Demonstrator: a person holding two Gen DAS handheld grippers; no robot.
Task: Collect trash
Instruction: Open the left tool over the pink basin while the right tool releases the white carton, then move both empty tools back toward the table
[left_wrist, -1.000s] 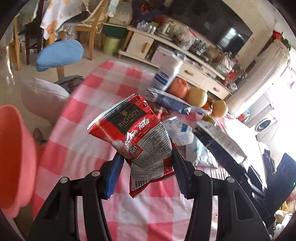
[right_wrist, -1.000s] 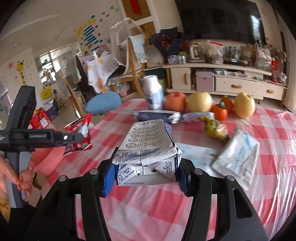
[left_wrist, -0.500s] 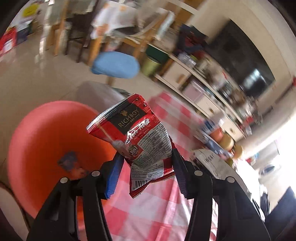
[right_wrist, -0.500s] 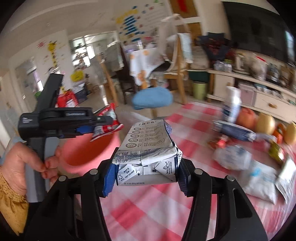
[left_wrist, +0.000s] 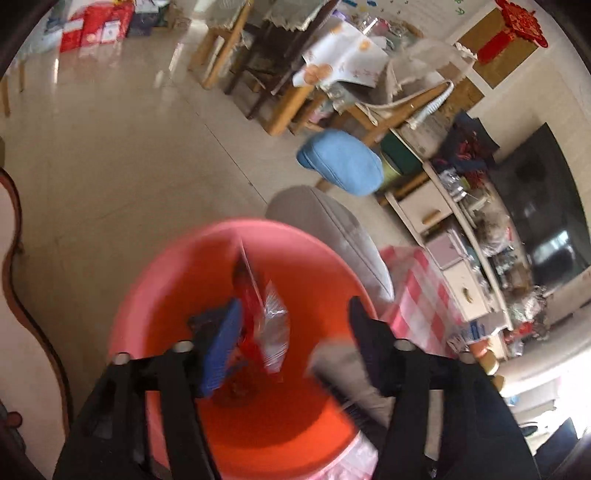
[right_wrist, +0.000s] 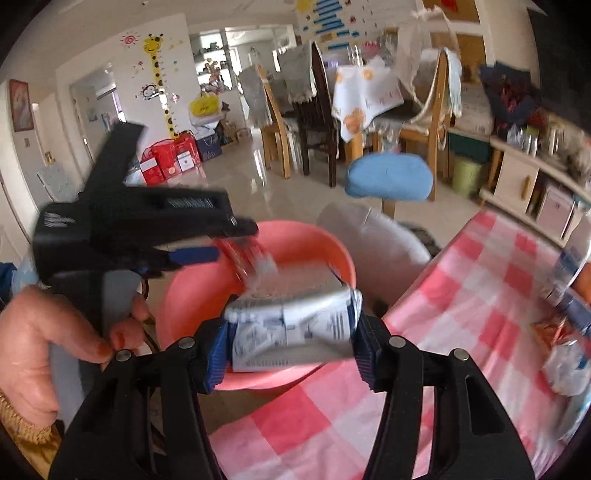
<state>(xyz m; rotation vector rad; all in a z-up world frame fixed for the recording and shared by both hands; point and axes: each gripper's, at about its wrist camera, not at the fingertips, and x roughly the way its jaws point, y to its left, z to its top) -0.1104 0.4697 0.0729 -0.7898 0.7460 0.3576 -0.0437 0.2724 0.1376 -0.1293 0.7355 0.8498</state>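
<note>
My left gripper (left_wrist: 295, 339) is open over the pink basin (left_wrist: 177, 280). The red coffee sachet (left_wrist: 258, 310) is loose between the jaws, falling blurred into the basin, beside the left pad. In the right wrist view the left gripper (right_wrist: 236, 240) hangs above the pink basin (right_wrist: 332, 254) with the red sachet (right_wrist: 247, 258) dropping from it. My right gripper (right_wrist: 291, 347) is shut on a flattened white milk carton (right_wrist: 291, 325), held at the basin's near rim, by the table edge.
The table with a red-white checked cloth (right_wrist: 461, 314) lies to the right, with more wrappers (right_wrist: 565, 365) on it. A grey cushion (right_wrist: 384, 240), a blue stool (right_wrist: 388, 177), chairs and a TV cabinet (left_wrist: 454, 251) stand beyond the basin. Dark scraps (left_wrist: 203, 317) lie in the basin.
My left gripper has swung from the table to over the basin, opened and let go of the red sachet. My right gripper has carried the carton left to the basin.
</note>
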